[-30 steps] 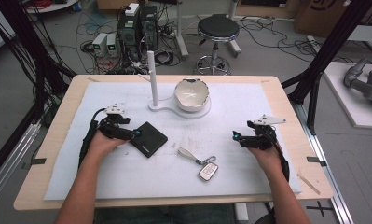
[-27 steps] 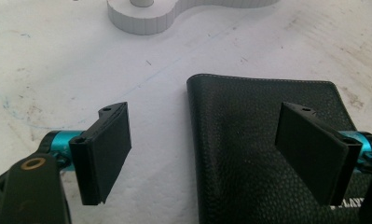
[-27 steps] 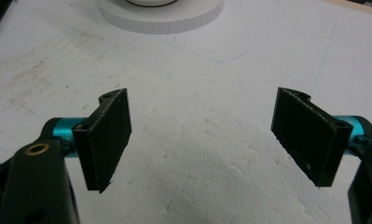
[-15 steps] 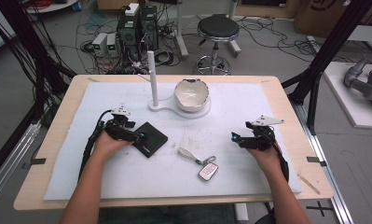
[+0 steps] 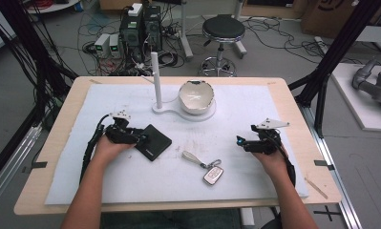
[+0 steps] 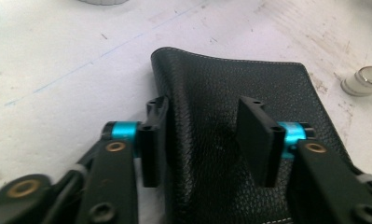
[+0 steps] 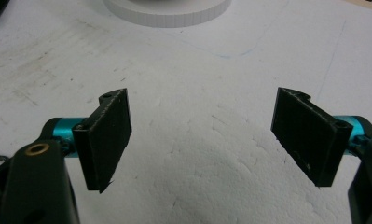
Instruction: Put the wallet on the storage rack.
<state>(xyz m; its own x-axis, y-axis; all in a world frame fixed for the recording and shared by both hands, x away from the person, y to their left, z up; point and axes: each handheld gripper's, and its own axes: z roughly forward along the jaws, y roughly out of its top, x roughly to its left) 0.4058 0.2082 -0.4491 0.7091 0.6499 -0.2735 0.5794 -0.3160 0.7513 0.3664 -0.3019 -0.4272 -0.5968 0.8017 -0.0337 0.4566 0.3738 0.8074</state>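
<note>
Two black frame posts flank a cluttered room: cables and computer boxes [image 5: 140, 24] lie on the floor beyond the bench [image 5: 293, 95], beside a round stool [image 5: 221, 28]. The wooden bench carries a white foam mat [image 5: 255, 114], scuffed and slightly dimpled, which should give a little under a pressing claw and offer some friction. At its far middle stands a white base with an upright post [image 5: 157, 78] and a pale bowl [image 5: 195, 95].

The black leather wallet [image 5: 154, 142] lies flat on the mat, left of centre. It looks light, soft and grained, so not slippery, and not fragile. It bends readily, so a pinch across one edge probably suits it better than a grip on the flat face. A lift by that edge would likely leave it sagging or falling open.

A key fob [image 5: 213, 174] on a strap lies near the middle, well apart from the wallet.

The left claw [image 5: 141, 138] has just been closing, and its jaws now pinch the wallet's near-left edge, the leather buckling into a ridge between them [image 6: 204, 105]. The right claw [image 5: 239, 141] rests with its jaws wide apart over bare mat.
</note>
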